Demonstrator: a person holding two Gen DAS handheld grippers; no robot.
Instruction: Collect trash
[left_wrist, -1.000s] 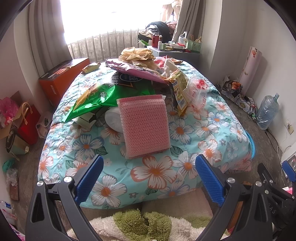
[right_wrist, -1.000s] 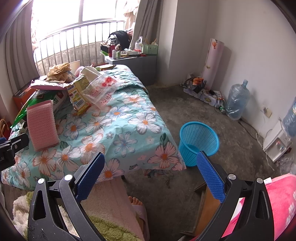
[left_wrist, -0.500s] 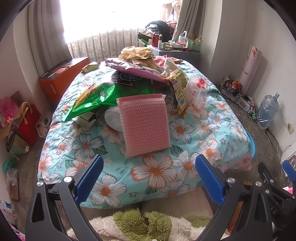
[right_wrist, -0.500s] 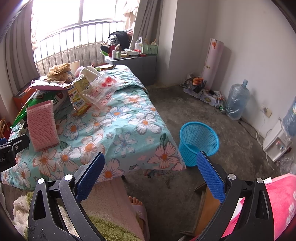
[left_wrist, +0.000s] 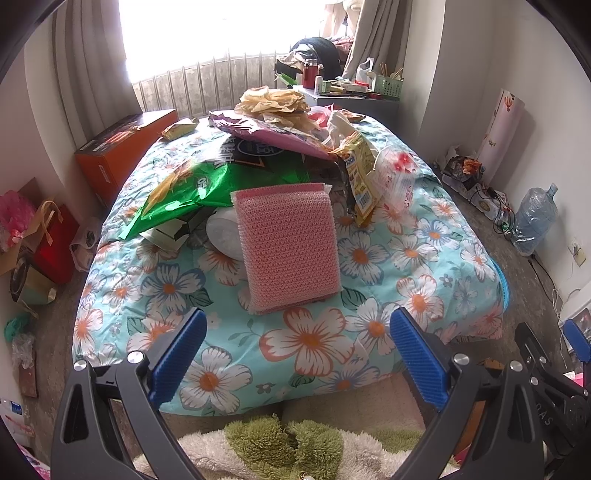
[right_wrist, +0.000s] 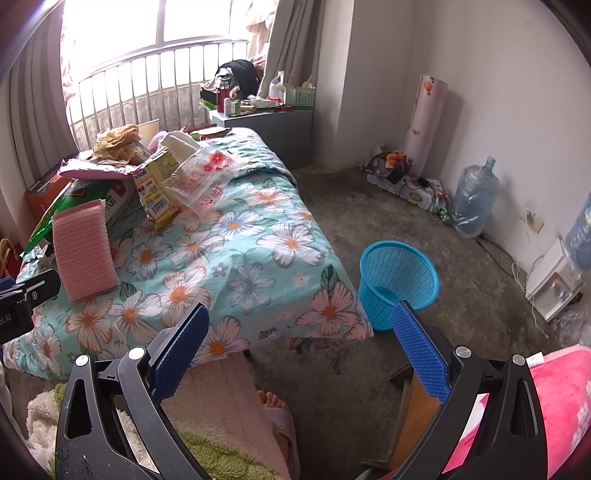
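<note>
My left gripper (left_wrist: 295, 354) hangs with its jaws spread wide and empty, short of the flowered bed (left_wrist: 314, 339). Just ahead on the bed I see a pink foam pad (left_wrist: 288, 247), with the wrapper pile (left_wrist: 258, 147) behind it. My right gripper (right_wrist: 301, 350) gapes empty too, the blue basket (right_wrist: 397, 280) on the floor by the bed's corner
</note>
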